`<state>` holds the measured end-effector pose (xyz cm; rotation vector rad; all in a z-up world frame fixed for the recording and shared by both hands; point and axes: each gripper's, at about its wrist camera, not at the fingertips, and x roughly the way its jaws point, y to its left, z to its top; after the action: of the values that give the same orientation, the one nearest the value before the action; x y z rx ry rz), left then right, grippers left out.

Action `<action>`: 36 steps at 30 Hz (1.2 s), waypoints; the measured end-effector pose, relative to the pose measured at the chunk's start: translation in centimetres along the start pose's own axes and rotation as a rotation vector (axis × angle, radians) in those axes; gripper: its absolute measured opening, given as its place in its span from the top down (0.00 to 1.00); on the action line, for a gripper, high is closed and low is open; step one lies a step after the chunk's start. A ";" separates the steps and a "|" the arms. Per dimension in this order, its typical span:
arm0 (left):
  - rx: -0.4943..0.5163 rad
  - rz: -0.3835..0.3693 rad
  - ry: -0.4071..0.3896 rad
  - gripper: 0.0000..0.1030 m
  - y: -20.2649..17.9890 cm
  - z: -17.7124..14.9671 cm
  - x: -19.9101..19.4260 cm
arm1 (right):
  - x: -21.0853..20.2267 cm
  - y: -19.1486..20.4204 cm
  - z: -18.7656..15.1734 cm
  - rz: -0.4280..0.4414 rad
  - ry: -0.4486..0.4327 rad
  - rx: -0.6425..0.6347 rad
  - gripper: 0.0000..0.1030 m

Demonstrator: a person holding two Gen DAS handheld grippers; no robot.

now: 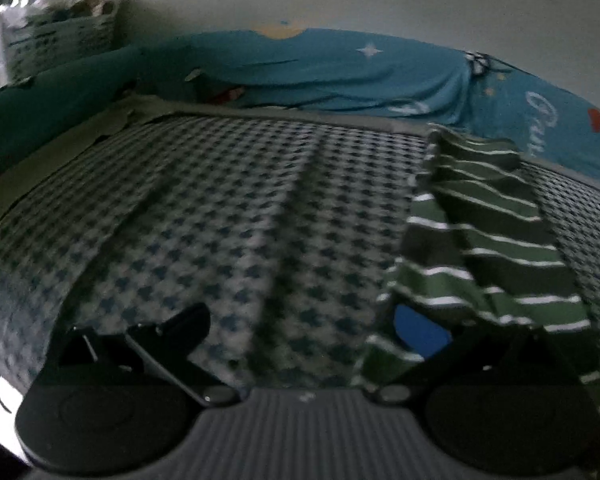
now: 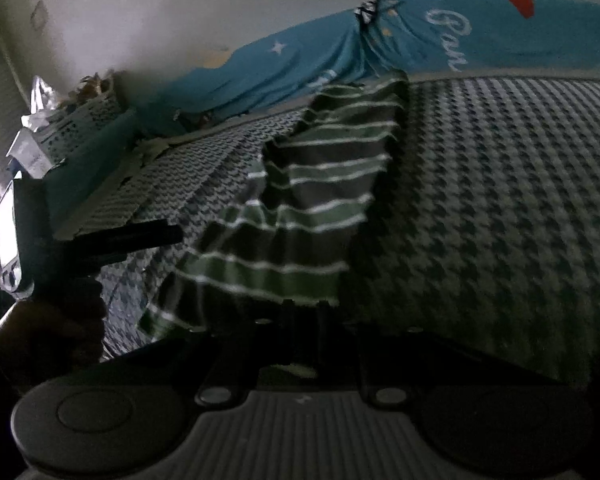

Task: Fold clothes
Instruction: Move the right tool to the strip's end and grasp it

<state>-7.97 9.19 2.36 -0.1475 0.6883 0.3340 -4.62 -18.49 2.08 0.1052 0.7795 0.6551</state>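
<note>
One green striped garment (image 2: pixel 300 208) is shown pinched at its near edge between the nearly closed fingers of the right gripper (image 2: pixel 301 320), while the left gripper (image 1: pixel 315 332) is held wide open and empty beside it, the garment's long axis running away over the houndstooth bedcover (image 1: pixel 220 208) toward the blue blanket (image 1: pixel 339 72).

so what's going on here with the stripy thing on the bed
A person is folding clothes on a bed with a houndstooth cover, a handheld gripper in each hand. The right gripper is shut on the near edge of a green striped garment that stretches away across the cover. The left gripper is open, its right finger under the garment's edge. A teal blanket lies bunched along the wall.
</note>
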 end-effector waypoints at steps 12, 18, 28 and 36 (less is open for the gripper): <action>0.052 -0.037 0.005 0.00 -3.3 1.0 1.9 | 3.8 -0.7 4.4 0.045 0.020 -0.086 0.88; 0.037 -0.028 0.008 0.00 -3.5 1.5 3.2 | 6.5 -1.6 7.3 0.069 0.034 -0.121 0.88; 0.050 -0.020 0.010 0.00 -4.1 1.8 4.9 | 10.8 -3.4 10.4 0.094 0.072 -0.109 0.88; 0.036 0.023 0.020 0.00 -3.6 1.5 6.0 | 13.8 -4.1 11.3 0.076 0.107 -0.146 0.88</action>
<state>-1.47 7.70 -0.25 -0.1090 0.7157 0.3422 12.42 -12.11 0.28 -0.0340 0.8312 0.7930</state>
